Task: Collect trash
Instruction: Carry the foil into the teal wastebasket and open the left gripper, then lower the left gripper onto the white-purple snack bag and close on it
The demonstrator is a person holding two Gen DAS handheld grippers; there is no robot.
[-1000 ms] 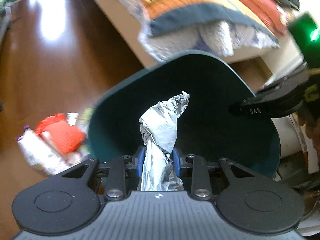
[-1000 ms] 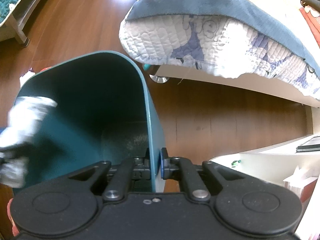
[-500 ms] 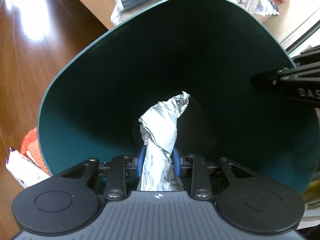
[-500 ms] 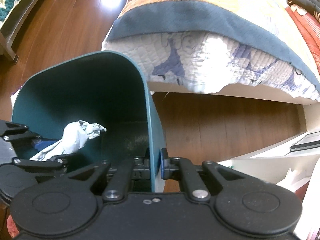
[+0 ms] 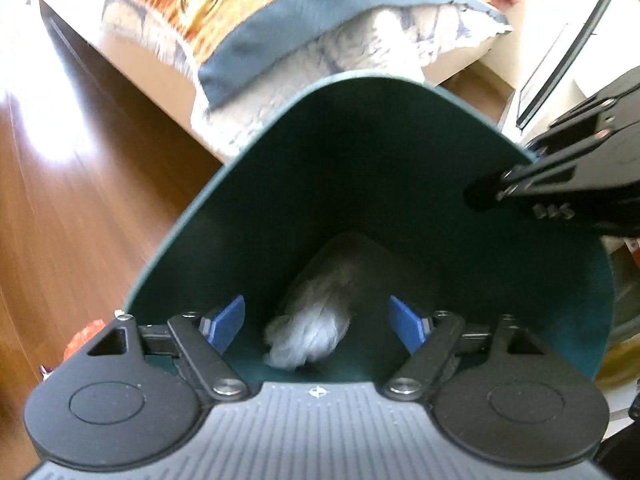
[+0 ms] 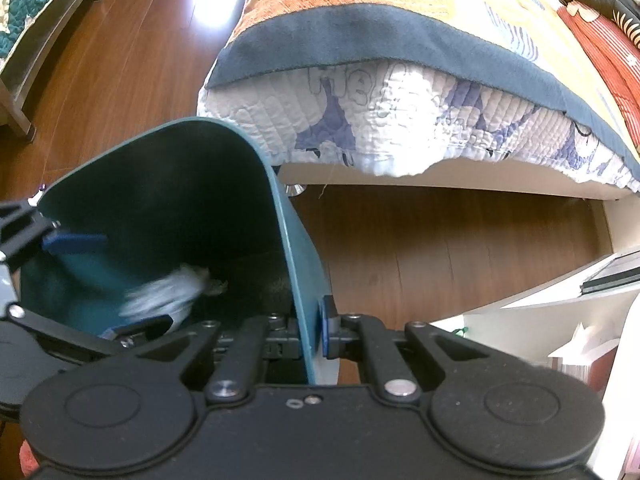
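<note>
Left claw [image 5: 318, 322]: jaws spread wide, holding nothing. Blue pads [image 5: 226, 322] sit inside the mouth of the teal bin [image 5: 360, 152]. The crumpled grey wrapper [image 5: 310, 334] is between and just ahead of the pads, touching neither, blurred, so I read it as dropping toward the bin floor. The right view agrees: the wrapper [image 6: 168, 292] is a smear low in the bin [image 6: 160, 184], below the left claw's upper pad [image 6: 74, 240].

Off the left claw's left side, orange/red trash [image 5: 82, 338] lies on the wood floor [image 5: 60, 220], outside the bin. Judgement: that's what remains to collect.

Right claw [image 6: 316, 330]: pinched on the bin's side wall, one pad outside, the other inside, bin tipped toward the left claw. Bed with quilt [image 6: 380, 120] sits ahead of and above it.

Risks:
- The grip is a thin wall pinch. Torque from the tilted bin could let it rotate or slip, spilling the wrapper.
- Left claw pads are inside the rim. Pulling out crooked could snag the wall and lever the bin out of the pinch.
- The wrapper is light and could bounce back out if the tilt gets steeper.
</note>
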